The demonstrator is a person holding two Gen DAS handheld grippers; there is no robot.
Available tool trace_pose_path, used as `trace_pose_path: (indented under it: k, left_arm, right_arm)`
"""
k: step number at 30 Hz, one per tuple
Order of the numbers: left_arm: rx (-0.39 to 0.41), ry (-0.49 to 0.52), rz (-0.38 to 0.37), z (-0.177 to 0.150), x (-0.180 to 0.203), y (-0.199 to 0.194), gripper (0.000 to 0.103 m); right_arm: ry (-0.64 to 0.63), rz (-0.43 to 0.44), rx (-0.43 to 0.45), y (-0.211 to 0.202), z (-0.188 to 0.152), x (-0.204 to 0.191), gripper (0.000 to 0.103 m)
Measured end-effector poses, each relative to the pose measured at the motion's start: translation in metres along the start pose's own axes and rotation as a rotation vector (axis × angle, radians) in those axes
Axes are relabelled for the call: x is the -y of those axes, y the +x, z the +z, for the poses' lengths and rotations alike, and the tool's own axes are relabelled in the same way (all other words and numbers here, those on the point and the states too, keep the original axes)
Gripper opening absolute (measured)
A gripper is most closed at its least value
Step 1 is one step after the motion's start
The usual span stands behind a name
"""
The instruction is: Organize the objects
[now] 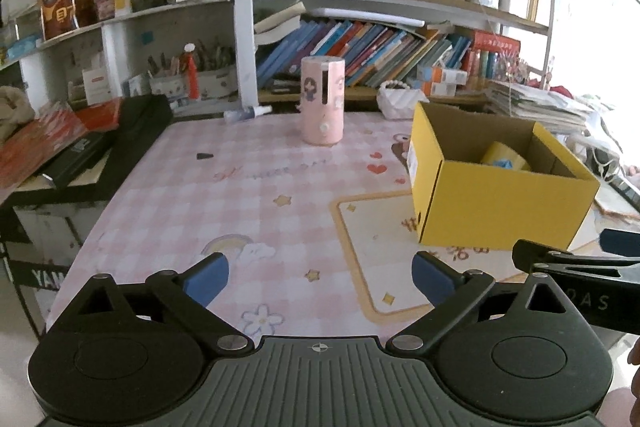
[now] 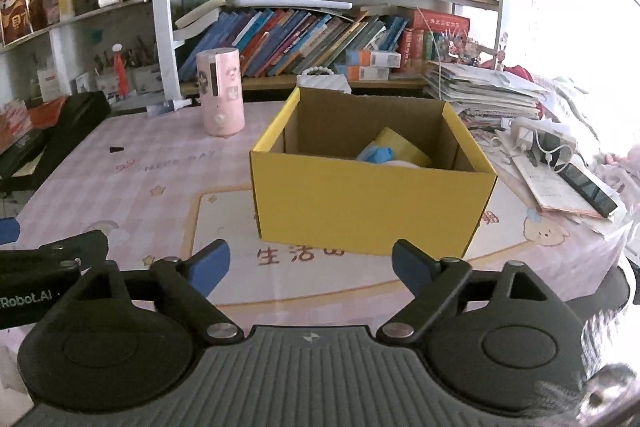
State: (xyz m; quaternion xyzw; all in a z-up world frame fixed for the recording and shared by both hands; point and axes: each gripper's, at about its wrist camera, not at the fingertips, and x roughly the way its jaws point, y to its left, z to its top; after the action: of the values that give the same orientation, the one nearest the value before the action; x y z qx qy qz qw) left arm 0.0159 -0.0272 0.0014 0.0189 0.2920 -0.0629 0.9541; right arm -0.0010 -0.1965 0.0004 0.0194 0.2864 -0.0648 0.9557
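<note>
Both grippers hang over the near edge of the table, and I see each one spread wide with nothing between its blue pads. On my left gripper the pads frame only bare pink checked cloth. My right gripper is just as wide, its pads apart over the printed panel in front of the box. No earlier picture is at hand, so I only report how the jaws stand.

From the left wrist view, the yellow box sits to the right and a little farther off, open at the top. The right gripper's black arm pokes in at the right edge of that view, near the box's near corner.

From the right wrist view, the box is straight ahead, near the pads but clear of them. Inside it I make out a yellow item with something blue lying against it; I cannot tell what either is.

A pink canister stands upright at the far side of the table, left of the box and well apart from it. A small dark scrap lies on the cloth nearer left.
</note>
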Motion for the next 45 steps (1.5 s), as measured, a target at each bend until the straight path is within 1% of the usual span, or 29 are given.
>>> trace_pose_path:
  k: [1,5,12,20,25,34,45]
  left_arm:
    - [-0.002,0.0,0.0,-0.002,-0.001,-0.001,0.1]
    - [-0.008,-0.008,0.003,-0.006,-0.006,-0.006,0.1]
    - [-0.024,0.007,0.027,-0.013,-0.009,-0.01,0.101]
    - [-0.053,0.025,0.044,-0.018,-0.009,-0.01,0.101]
    - [-0.052,0.035,0.054,-0.019,-0.007,-0.012,0.101]
    - [-0.077,-0.001,0.052,-0.02,-0.011,-0.01,0.101]
    - [-0.077,-0.011,0.062,-0.02,-0.014,-0.009,0.101]
  right_arm:
    - [0.001,-0.006,-0.001,-0.001,-0.002,-0.002,0.097]
    - [0.002,-0.029,-0.018,-0.005,-0.009,-0.008,0.101]
    - [0.01,-0.042,-0.042,-0.01,-0.018,-0.014,0.103]
    - [0.008,-0.063,-0.053,-0.014,-0.024,-0.019,0.103]
    - [0.012,-0.076,-0.058,-0.015,-0.025,-0.019,0.103]
    - [0.01,-0.086,-0.061,-0.016,-0.026,-0.022,0.103]
    - [0.01,-0.087,-0.063,-0.015,-0.027,-0.024,0.103]
